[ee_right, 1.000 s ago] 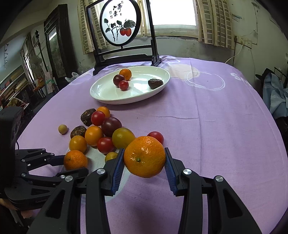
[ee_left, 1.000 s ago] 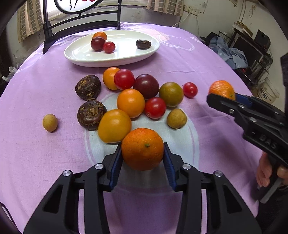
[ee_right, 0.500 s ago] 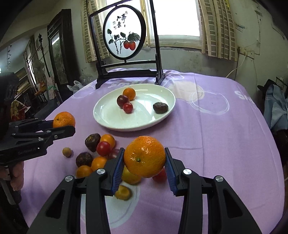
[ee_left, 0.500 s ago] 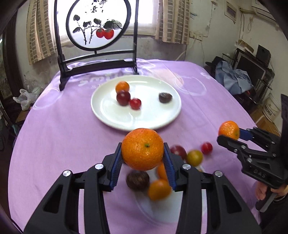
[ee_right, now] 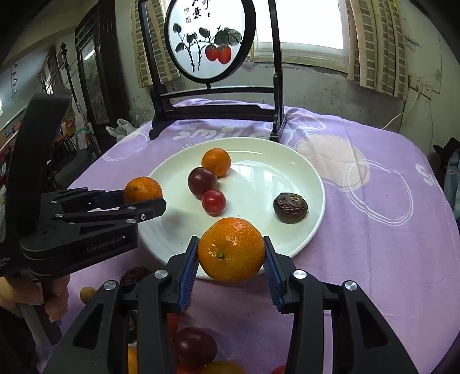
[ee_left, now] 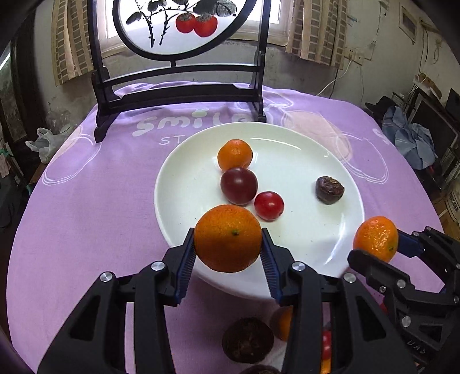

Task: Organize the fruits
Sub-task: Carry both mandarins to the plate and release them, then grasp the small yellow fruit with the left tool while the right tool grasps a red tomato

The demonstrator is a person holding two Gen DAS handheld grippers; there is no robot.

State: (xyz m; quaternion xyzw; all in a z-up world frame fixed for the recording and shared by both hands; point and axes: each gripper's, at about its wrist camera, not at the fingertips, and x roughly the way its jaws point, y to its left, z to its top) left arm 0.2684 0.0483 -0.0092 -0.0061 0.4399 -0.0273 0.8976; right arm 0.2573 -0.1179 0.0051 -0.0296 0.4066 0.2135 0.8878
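The left gripper (ee_left: 228,253), of matte black plastic with ribbed blue pads, was clamped on a round, pebbly-skinned mandarin (ee_left: 228,238) held above the near rim of a glossy white oval plate (ee_left: 184,184). The right gripper (ee_right: 231,259), of the same build, pinched a second mandarin (ee_right: 231,249) above the plate's near edge. On the plate lay a small orange fruit (ee_left: 235,154), a smooth dark-red plum (ee_left: 238,185) touching it, a shiny red cherry tomato (ee_left: 268,205) just beside the plum, and, well apart, a wrinkled brown water chestnut (ee_left: 329,190). The plate rested on a soft purple printed tablecloth (ee_left: 86,201), before a black wooden stand holding a round painted screen (ee_left: 184,26). Only the right wrist view showed the person's hand (ee_right: 37,296) on the left gripper's handle and a dark cabinet (ee_right: 92,83) at the left; only the left wrist view showed a heap of blue cloth (ee_left: 411,141) at the right. Loose fruit (ee_right: 194,345) lay below the fingers in both views, blurred and partly hidden, so its kinds were uncertain.
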